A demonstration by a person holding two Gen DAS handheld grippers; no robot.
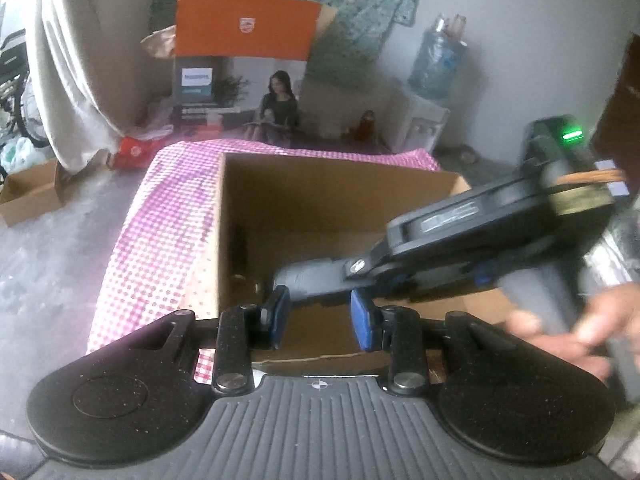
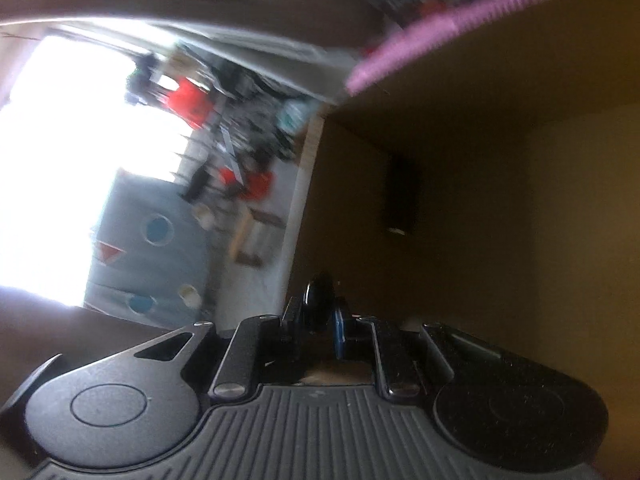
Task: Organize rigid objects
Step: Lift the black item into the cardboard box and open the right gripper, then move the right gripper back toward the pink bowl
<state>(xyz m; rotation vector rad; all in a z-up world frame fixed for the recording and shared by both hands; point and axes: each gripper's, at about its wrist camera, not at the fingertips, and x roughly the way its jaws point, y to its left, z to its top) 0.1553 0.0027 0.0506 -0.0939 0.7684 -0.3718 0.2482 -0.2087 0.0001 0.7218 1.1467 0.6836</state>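
An open cardboard box (image 1: 340, 204) stands on a pink checked cloth (image 1: 160, 216). My left gripper (image 1: 320, 314) hovers over the box's near edge, its blue pads (image 1: 364, 320) apart with nothing between them. My right gripper (image 1: 332, 280) reaches into the box from the right, held by a person's hand (image 1: 580, 320), and a blurred grey-dark object (image 1: 298, 280) sits at its tip. In the right wrist view the right gripper (image 2: 318, 314) is shut on a small glossy dark object (image 2: 318, 300) inside the box, close to its brown inner wall (image 2: 480, 160). What the object is cannot be made out.
A large orange and white carton (image 1: 244, 40) stands behind the box. A water bottle on a dispenser (image 1: 438, 64) is at the back right. A small cardboard box (image 1: 30, 192) and a red bag (image 1: 134, 152) lie on the grey floor to the left.
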